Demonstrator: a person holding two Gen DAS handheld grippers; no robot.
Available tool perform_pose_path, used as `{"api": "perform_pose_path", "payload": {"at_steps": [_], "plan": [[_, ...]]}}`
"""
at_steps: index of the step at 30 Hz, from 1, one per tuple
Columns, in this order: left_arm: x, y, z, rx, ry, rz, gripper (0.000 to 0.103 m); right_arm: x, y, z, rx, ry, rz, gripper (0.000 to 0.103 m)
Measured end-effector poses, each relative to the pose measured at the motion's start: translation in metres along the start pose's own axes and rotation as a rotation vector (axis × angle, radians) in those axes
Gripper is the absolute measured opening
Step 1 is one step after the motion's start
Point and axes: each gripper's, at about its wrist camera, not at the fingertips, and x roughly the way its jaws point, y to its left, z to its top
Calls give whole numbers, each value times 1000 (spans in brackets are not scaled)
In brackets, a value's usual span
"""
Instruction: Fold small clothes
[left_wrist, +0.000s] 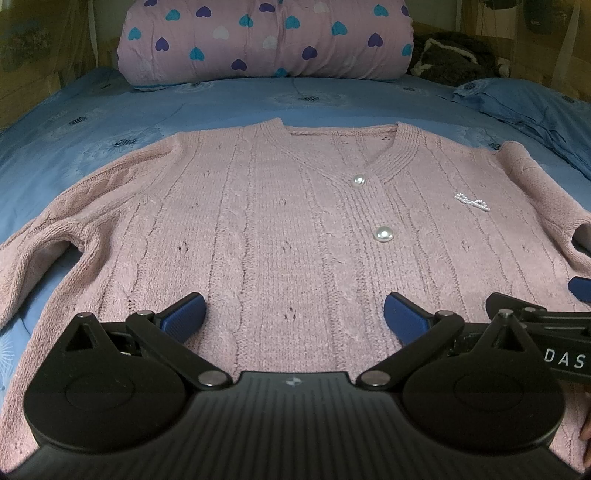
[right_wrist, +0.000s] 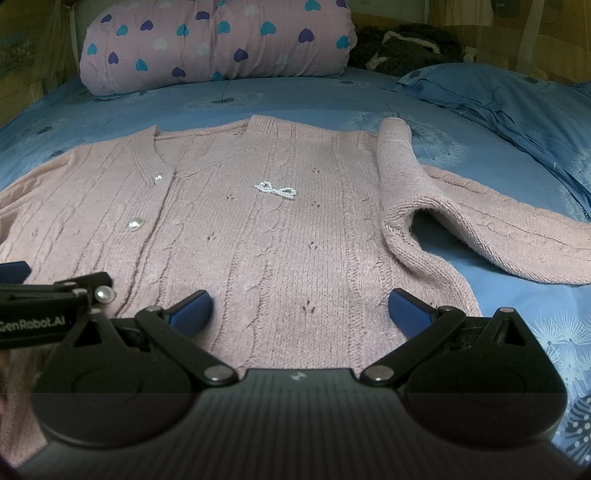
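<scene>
Nearest to me, my left gripper (left_wrist: 293, 314) hangs over the lower front of the pink cardigan (left_wrist: 280, 236), its blue jaws spread wide with nothing between them; my right gripper (right_wrist: 299, 312) hangs beside it over the same hem area, jaws likewise wide apart and empty. The cardigan lies face up and flat on the blue bedsheet (left_wrist: 92, 107), neckline pointing away from me. On its front I see two pearl buttons (left_wrist: 380, 233) along the placket and a small beaded bow (right_wrist: 275, 189) toward its right chest. Its right sleeve (right_wrist: 498, 229) bends outward across the sheet. Beyond the cardigan's collar sits a heart-print quilt roll (left_wrist: 266, 37), with a blue pillow (right_wrist: 498, 92) to that roll's right.
</scene>
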Motion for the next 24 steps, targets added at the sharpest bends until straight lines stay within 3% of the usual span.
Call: {"api": "perform_pose_path", "payload": {"at_steps": [24], "plan": [[1,5,3,-12,6,-8,103,-1,-3,0,19,-2,16,103]]}}
